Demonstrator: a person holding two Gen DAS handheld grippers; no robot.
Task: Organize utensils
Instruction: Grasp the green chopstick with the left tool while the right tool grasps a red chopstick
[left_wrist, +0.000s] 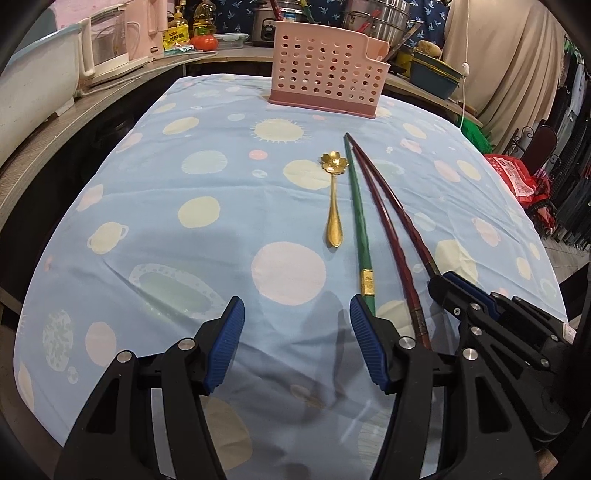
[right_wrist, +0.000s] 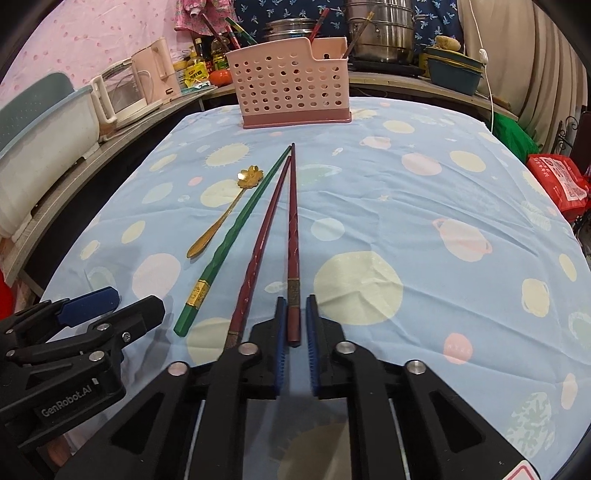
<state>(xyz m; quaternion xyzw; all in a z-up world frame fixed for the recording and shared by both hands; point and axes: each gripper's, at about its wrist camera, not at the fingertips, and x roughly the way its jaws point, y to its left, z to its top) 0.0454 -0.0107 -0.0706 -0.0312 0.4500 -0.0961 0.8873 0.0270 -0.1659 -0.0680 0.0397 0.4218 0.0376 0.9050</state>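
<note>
Blue spotted tablecloth (right_wrist: 424, 206), cluttered counter behind. Pink holder (right_wrist: 291, 86) at far edge. Before it: gold spoon (right_wrist: 221, 212), green chopstick (right_wrist: 236, 236), two red. Right gripper (right_wrist: 295, 325) clamps rightmost red chopstick (right_wrist: 293, 236); left gripper (left_wrist: 297, 314) gapes, empty.

The left gripper (left_wrist: 297, 314) — black linked arms with ribbed blue pads — stands with its jaws well apart and nothing between them, pointing steeply down toward twelve o'clock. In its view the right gripper (left_wrist: 441, 280) sits at about four o'clock. The right gripper (right_wrist: 295, 314), of the same black-and-blue build, has its jaws drawn in close — pads pinching the butt end of a dark red chopstick (right_wrist: 293, 236). From there the left gripper (right_wrist: 110, 306) lies at nine o'clock.
</note>
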